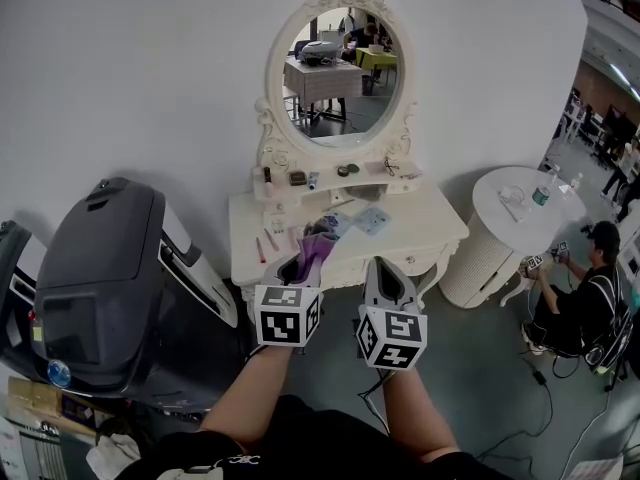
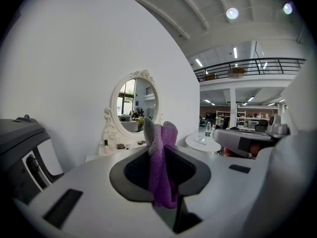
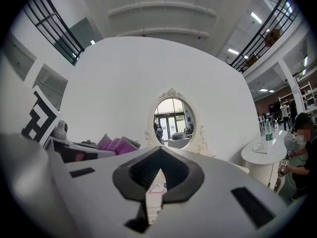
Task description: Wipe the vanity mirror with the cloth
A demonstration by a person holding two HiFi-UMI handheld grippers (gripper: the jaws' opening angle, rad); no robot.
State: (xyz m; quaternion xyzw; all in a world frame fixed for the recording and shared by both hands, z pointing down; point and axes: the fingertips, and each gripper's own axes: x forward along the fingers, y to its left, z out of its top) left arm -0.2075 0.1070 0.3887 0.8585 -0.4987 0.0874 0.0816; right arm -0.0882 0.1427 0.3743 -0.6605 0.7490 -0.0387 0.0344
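The oval vanity mirror (image 1: 337, 76) in its ornate white frame stands upright at the back of the white dressing table (image 1: 420, 230). It also shows ahead in both gripper views, as the mirror (image 2: 134, 103) and the mirror (image 3: 172, 123). A purple cloth (image 1: 315, 248) sticks up out of my left gripper (image 1: 303, 260), which is shut on it just over the table's front edge. The cloth (image 2: 161, 162) fills that gripper's (image 2: 159, 155) jaws. My right gripper (image 1: 386, 270) is beside it, shut and holding nothing (image 3: 158, 166).
Small bottles and jars (image 1: 300, 178) line the shelf under the mirror, and papers (image 1: 370, 218) lie on the tabletop. A large dark grey machine (image 1: 100, 278) stands at the left. A round white side table (image 1: 520, 203) with a bottle and a seated person (image 1: 580, 298) are at the right.
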